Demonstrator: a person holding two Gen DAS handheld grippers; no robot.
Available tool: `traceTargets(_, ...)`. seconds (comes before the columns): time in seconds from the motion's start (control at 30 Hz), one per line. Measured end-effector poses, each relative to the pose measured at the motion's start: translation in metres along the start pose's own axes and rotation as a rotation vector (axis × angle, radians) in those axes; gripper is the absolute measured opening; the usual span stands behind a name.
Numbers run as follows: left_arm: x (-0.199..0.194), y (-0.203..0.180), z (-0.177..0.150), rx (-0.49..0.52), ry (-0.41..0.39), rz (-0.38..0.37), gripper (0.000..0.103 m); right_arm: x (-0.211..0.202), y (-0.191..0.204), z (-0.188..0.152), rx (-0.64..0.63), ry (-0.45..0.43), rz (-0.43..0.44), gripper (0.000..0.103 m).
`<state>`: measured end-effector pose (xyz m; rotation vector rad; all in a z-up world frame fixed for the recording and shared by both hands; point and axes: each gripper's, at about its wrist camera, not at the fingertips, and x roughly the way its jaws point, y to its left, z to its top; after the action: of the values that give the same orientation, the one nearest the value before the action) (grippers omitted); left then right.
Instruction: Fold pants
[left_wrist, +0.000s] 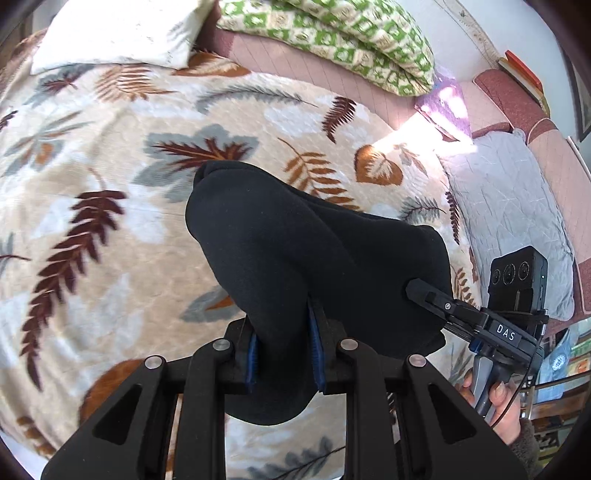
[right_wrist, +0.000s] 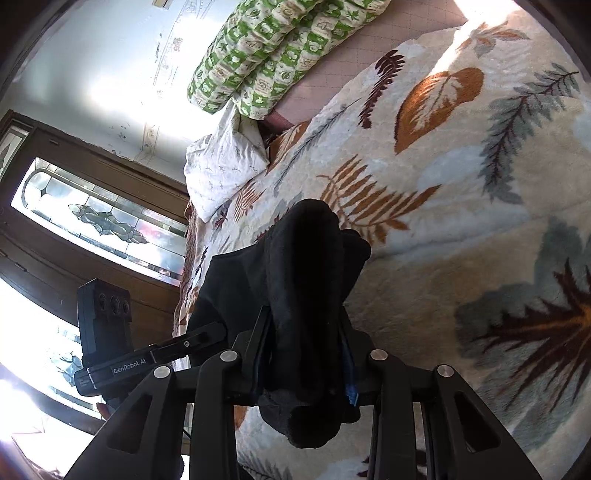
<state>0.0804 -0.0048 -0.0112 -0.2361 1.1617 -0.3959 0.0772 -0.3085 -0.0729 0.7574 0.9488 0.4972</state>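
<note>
The black pants (left_wrist: 295, 251) hang bunched above a leaf-patterned blanket (left_wrist: 110, 184) on the bed. My left gripper (left_wrist: 282, 350) is shut on one end of the pants, with cloth pinched between its blue pads. My right gripper (left_wrist: 413, 288) comes in from the right and is shut on the other end. In the right wrist view the pants (right_wrist: 306, 295) drape over and between the right gripper (right_wrist: 306, 362), and the left gripper (right_wrist: 214, 332) grips the cloth at the left. Both hold the pants off the blanket (right_wrist: 461, 184).
A white pillow (left_wrist: 118, 33) and a green-patterned quilt (left_wrist: 332, 33) lie at the head of the bed. A grey pillow (left_wrist: 509, 214) lies at the right. A wooden cabinet with glass doors (right_wrist: 92, 221) stands beside the bed.
</note>
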Motion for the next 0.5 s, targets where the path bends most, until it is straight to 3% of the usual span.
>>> traceTargets(0.23,-0.022,0.062,-0.005,-0.088,-0.021,0.050,0.020,0.044,0.045,-0.018,-0.026,0.058,0.020,0.032)
traceTargets(0.5,-0.010,0.125,-0.005,-0.203,0.014,0.079,0.020,0.112,0.081,-0.032,-0.048,0.140,0.016,0.032)
